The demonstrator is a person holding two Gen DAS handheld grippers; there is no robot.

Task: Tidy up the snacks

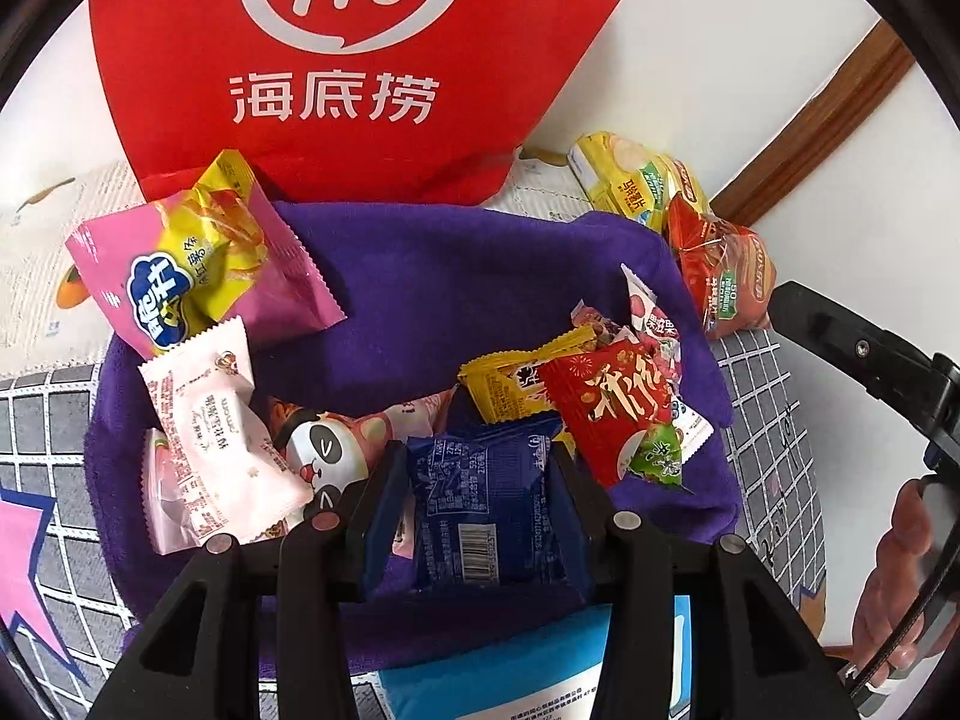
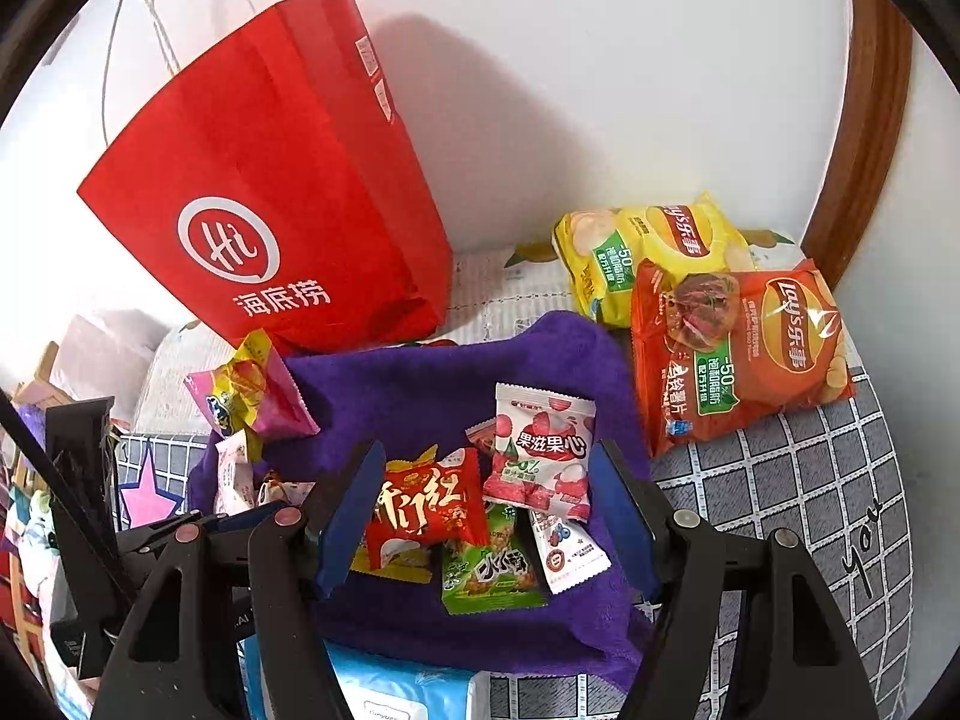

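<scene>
Left gripper (image 1: 480, 468) tilts steeply down, fingers clamping a blue packet (image 1: 486, 516); right gripper (image 2: 486, 516) hangs empty, fingers apart.

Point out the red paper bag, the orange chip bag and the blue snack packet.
red paper bag (image 2: 258, 192): right wrist view, front panel.
orange chip bag (image 2: 738, 354): right wrist view, front face.
blue snack packet (image 1: 486, 510): left wrist view, printed back.

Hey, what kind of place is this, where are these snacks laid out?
Probably a room in a home, perhaps a bed or sofa against a white wall. A grid-patterned fabric cover lies under the purple towel, a red paper shopping bag leans on the wall, and wooden trim runs alongside.
</scene>
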